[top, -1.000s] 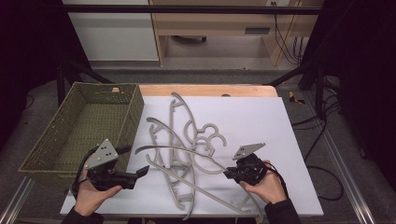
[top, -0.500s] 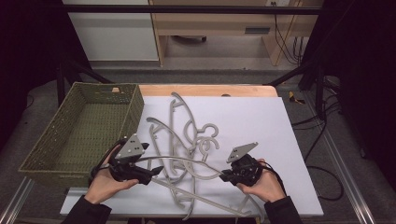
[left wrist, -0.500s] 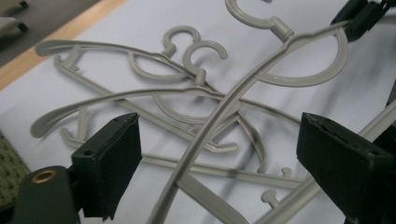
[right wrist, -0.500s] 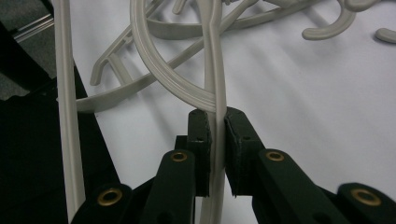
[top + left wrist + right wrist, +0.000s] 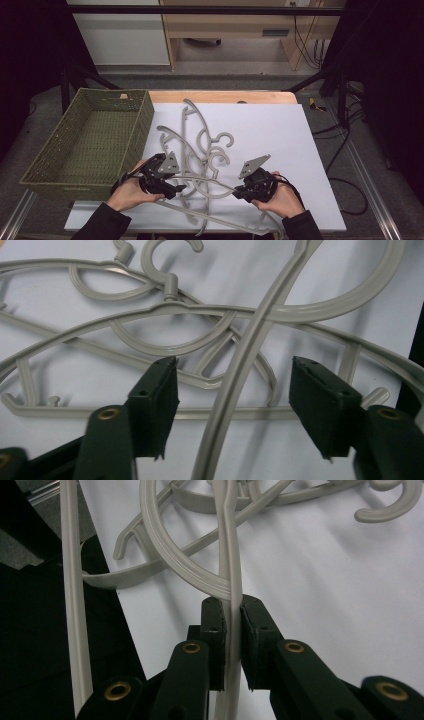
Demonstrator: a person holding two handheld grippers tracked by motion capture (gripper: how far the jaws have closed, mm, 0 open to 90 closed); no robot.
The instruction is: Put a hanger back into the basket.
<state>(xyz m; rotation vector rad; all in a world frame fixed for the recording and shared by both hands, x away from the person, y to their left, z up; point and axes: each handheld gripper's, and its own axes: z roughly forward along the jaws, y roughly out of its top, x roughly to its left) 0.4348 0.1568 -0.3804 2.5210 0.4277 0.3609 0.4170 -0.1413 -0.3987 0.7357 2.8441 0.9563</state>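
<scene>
A green woven basket is standing at the left of the table, with one small tan item lying at its far wall; nothing else is showing inside. Just beside it, the left tool is reaching into a tangle of grey plastic hangers on the white sheet. Its jaws are standing about half open and have just been closing; in the left gripper view one hanger arm is running lengthwise between them, near the middle of the gap, and neither pad is pressing on it yet. That arm's long axis is lying along the tool's reach, not across it, so the closing pads should meet its sides. At the right, the right tool is clamped tight on a thin hanger bar, which is passing straight up between the pads. The left hand is nearer the basket. Count: one basket, two tools, roughly four or five hangers; the overlap prevents an exact tally.
</scene>
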